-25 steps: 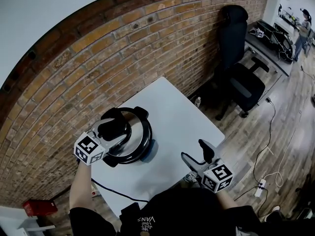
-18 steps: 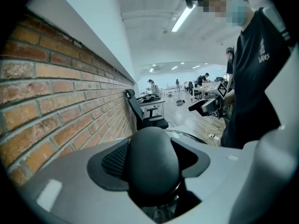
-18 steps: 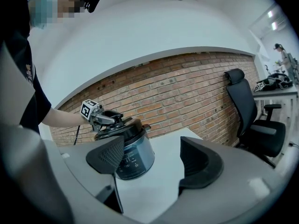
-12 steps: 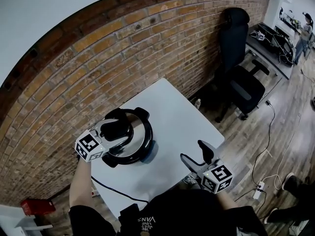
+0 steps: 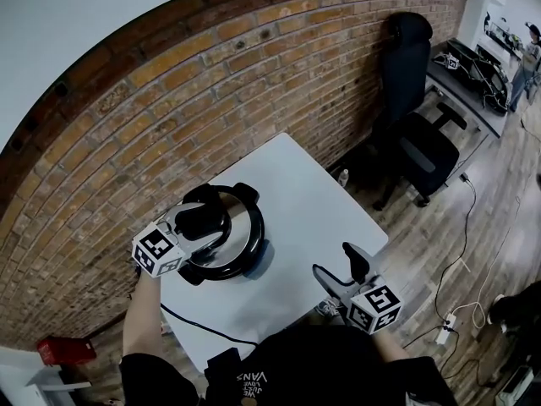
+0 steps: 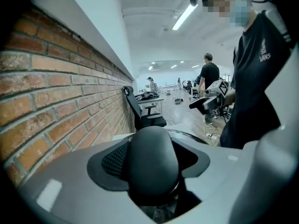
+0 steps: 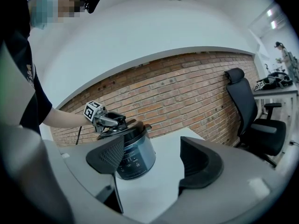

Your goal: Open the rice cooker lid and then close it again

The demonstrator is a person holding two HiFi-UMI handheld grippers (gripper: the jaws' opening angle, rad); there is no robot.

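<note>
Rice cooker (image 5: 251,257) on white table (image 5: 313,201), close by brick wall (image 5: 211,100). Shiny round metal lid (image 5: 235,237) on top. Left gripper (image 5: 203,222) tipped down, jaws wide, clamped round fat smooth black lid knob (image 6: 152,164). Right gripper (image 5: 336,265) nearly level by table's near edge, well apart, jaws wide, holding nothing.

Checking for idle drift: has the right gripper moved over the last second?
No. The right gripper keeps its place at the white table's near corner.
</note>
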